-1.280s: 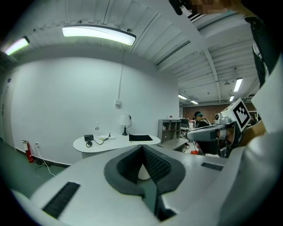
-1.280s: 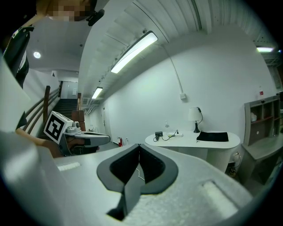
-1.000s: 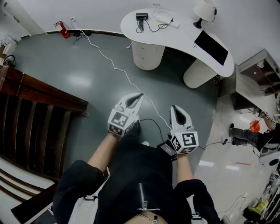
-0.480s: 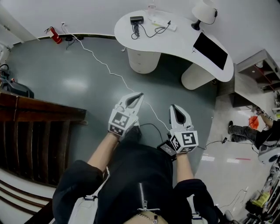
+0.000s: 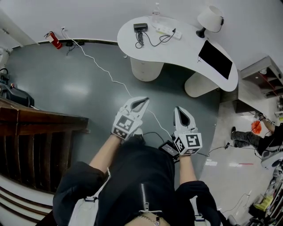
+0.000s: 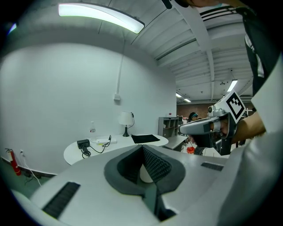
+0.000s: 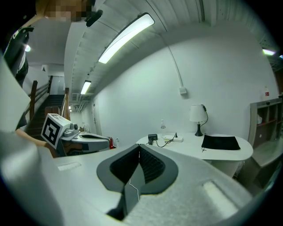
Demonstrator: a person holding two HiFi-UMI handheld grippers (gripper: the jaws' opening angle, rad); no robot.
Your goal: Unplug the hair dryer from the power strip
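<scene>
A black hair dryer point(image 5: 140, 27) lies on a curved white desk point(image 5: 190, 49) at the far end of the room, and its black cord runs to a white power strip point(image 5: 167, 31) beside it. Both show small in the left gripper view, the dryer point(image 6: 82, 144) and the strip point(image 6: 102, 141), and in the right gripper view, the dryer point(image 7: 152, 137) and the strip point(image 7: 170, 140). My left gripper point(image 5: 143, 100) and right gripper point(image 5: 179, 109) are held side by side over the grey floor, well short of the desk. Both are shut and empty.
A lamp point(image 5: 211, 18), a black mat point(image 5: 215, 53) and a clear bottle point(image 5: 156, 9) share the desk. A white cable point(image 5: 106, 73) crosses the floor from a wall socket near a red extinguisher point(image 5: 53, 39). A dark wooden railing point(image 5: 31, 132) stands at the left. Shelves point(image 5: 263, 75) are at the right.
Both grippers have moved forward towards the desk, staying shut. The wooden railing has slid back along the left edge of the head view.
</scene>
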